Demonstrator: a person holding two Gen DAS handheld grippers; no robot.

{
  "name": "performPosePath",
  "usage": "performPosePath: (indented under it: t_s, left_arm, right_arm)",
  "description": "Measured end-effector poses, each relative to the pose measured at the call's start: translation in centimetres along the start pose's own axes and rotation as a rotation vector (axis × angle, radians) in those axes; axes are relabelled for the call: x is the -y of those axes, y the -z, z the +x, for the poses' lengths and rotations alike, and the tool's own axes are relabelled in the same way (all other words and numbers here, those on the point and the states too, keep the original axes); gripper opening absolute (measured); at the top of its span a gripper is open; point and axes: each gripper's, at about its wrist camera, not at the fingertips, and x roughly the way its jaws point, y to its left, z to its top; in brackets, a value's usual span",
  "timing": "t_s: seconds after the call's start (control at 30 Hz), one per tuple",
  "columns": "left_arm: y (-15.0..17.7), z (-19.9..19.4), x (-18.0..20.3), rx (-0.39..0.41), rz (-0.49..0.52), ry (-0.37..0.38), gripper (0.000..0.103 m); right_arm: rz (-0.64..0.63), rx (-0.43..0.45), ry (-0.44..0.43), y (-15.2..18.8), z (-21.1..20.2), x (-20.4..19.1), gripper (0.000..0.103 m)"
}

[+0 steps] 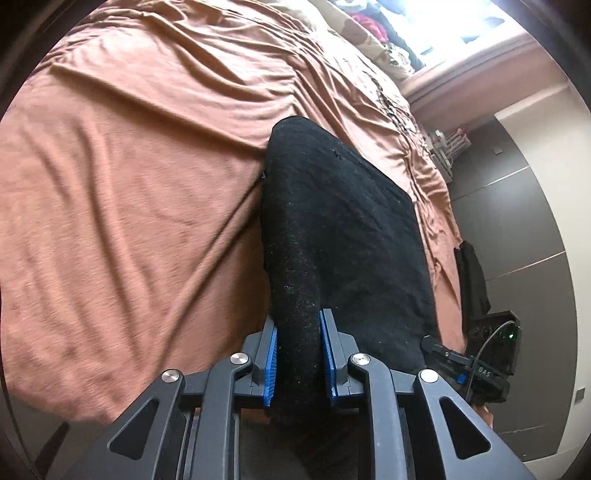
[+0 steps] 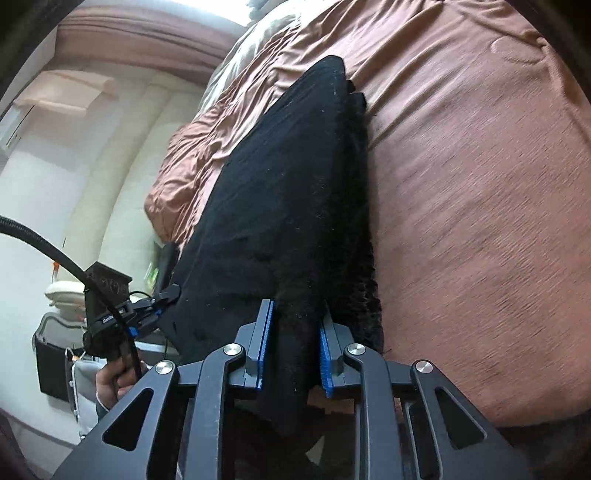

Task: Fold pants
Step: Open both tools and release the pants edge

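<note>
Clutter lines the far edge of the bed: a heap of bright clothes under a glaring window, and a patterned pillow beside it. Off the bed's side in the left wrist view stand grey wardrobe doors and a white rack. In the right wrist view a cream wall, a wall air-conditioner and a black bin fill the room beyond the bed's end.

Rust-brown sheets cover the bed, creased into long ridges. The black pants lie stretched along it, their near end lifted off the sheet, with a stepped double edge showing on the right wrist side.

The left gripper has its blue-padded fingers pinched on a thick roll of the pants. The right gripper likewise clamps a bunch of the same cloth between its fingers. Each camera sees the other gripper at the opposite corner of that near end; the left one's hand and a black cable show in the right wrist view.
</note>
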Motion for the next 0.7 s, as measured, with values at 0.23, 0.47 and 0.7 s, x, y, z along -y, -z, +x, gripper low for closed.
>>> performPosePath:
  t_s: [0.23, 0.47, 0.7]
  left_arm:
    - [0.0, 0.5, -1.7, -0.052, -0.018, -0.053, 0.030]
    - [-1.6, 1.0, -2.7, -0.030, -0.042, -0.086, 0.051]
    - [-3.7, 2.0, -3.6, -0.020, -0.060, -0.057, 0.059]
  right_arm:
    - [-0.017, -0.036, -0.026, -0.6, 0.5, 0.8, 0.021]
    - [0.043, 0.028, -0.019, -4.0, -0.8, 3.9, 0.035]
    - [0.059, 0.027, 0.007, -8.5, 0.6, 5.8, 0.054]
